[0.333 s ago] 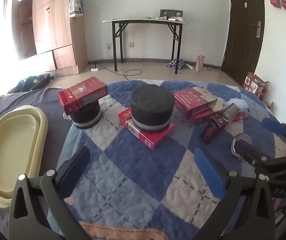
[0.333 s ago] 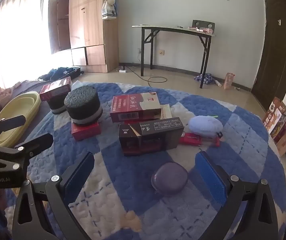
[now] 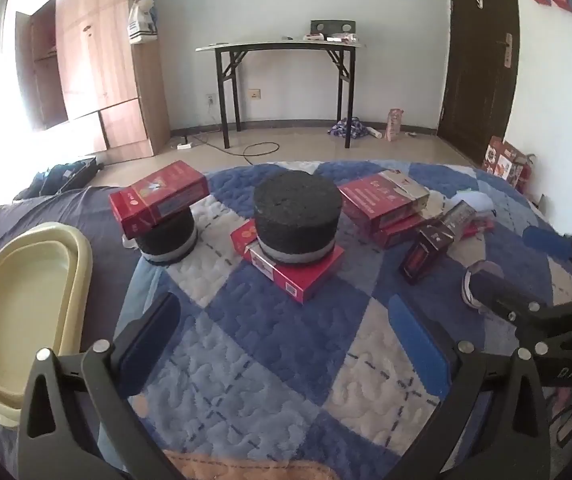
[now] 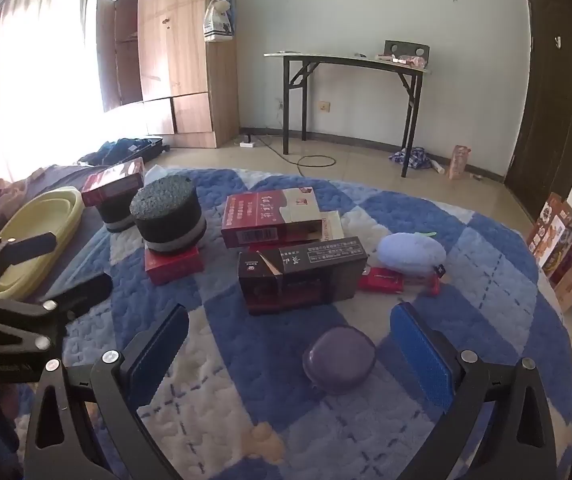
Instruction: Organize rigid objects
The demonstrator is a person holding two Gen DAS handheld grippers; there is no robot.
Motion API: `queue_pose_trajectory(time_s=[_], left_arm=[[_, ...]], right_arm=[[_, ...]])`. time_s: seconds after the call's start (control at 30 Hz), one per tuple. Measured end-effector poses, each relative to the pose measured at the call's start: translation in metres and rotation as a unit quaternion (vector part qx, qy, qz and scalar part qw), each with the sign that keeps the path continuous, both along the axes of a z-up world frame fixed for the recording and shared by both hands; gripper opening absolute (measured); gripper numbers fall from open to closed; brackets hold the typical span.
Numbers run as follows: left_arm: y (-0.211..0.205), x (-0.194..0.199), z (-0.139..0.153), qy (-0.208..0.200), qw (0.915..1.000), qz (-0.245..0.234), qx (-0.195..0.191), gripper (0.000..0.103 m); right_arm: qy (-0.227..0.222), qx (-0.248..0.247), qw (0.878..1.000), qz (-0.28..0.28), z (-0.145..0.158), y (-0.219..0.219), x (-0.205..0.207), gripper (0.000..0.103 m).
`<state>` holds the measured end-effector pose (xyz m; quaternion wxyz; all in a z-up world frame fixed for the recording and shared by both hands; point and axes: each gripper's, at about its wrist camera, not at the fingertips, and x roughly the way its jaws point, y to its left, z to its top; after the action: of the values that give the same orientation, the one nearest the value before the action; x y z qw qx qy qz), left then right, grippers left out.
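While two black foam cylinders are sitting mid-quilt, one (image 3: pixel 298 220) is resting on a flat red carton (image 3: pixel 298 270) and the other (image 3: pixel 167 236) is carrying a red carton (image 3: pixel 157 198) tilted across its top. Two more red cartons (image 4: pixel 271 216) are lying stacked to their right, a dark carton (image 4: pixel 302 274) just in front. One purple round case (image 4: pixel 338 360) is lying between the right gripper (image 4: pixel 290 360) fingers, untouched; jaws are standing fully wide, holding nothing. Left gripper (image 3: pixel 286 340) is hovering over bare blue-and-white quilt (image 3: pixel 269 360), jaws equally wide, empty. One yellow oval tray (image 3: pixel 81 264) is sitting empty at the quilt's left edge.
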<state>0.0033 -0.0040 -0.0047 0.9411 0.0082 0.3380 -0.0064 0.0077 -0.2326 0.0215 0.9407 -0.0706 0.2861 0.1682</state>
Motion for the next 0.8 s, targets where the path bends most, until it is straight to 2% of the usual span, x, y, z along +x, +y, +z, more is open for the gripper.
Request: queue_pose_trajectory(time_s=[0.13,0.37,0.5,0.7,0.8], left_arm=[[-0.002,0.0,0.001,-0.002,1.0,-0.002,0.007,0.103],[-0.002,0.003,-0.003,0.005,0.9999,-0.012,-0.01,0.103],[-0.001,0.0,-0.003,-0.01,0.9997,-0.018,-0.01,0.103],[-0.004,0.002,-0.006,0.0,0.9977,-0.063,-0.027,0.103],[-0.014,0.0,-0.008,0.001,0.9962,-0.084,-0.023,0.103]], right_arm=[[-0.02,-0.014,1.0,-0.007,0.003,0.001,-0.004,0.103],[-0.019,-0.01,1.0,-0.009,0.002,0.001,-0.003,0.103],[-0.021,-0.008,1.0,-0.006,0.003,0.001,-0.003,0.103],[-0.04,-0.018,0.999,-0.014,0.005,0.001,-0.006,0.103],[-0.04,-0.028,0.999,-0.013,0.003,0.005,-0.007,0.103]])
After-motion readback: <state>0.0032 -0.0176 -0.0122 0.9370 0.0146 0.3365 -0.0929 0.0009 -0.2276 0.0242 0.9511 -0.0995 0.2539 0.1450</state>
